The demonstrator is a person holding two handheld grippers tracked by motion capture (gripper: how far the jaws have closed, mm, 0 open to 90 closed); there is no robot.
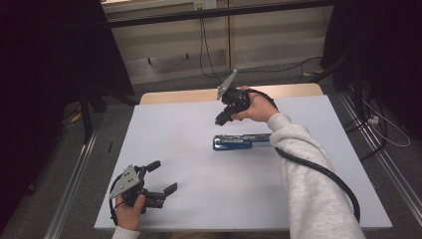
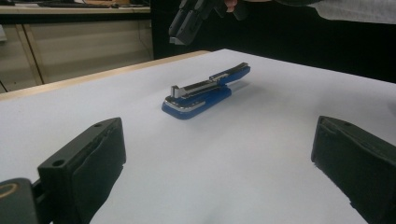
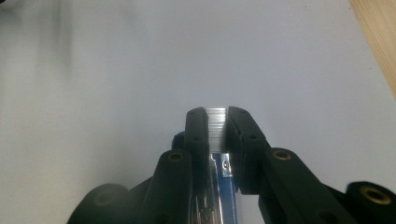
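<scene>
From the high view, a blue stapler (image 1: 242, 142) lies open near the middle of the white tabletop (image 1: 199, 199), its far end under the right sleeve. The right tongs (image 1: 222, 118) hang above it toward the far edge, tips down; the left tongs (image 1: 161, 177) rest near the near left corner, spread and empty. In the left gripper view, the stapler (image 2: 201, 93) sits well ahead between the wide-apart jaws, its metal magazine exposed on the blue base, with the right tongs (image 2: 180, 35) raised above it. In the right gripper view, the right tongs (image 3: 217, 126) pinch a silver strip of staples (image 3: 216, 126) directly over the stapler (image 3: 226, 196). This looks like reloading; the next move calls for lowering the strip squarely into the magazine channel. That channel, the one container here, looks empty.
</scene>
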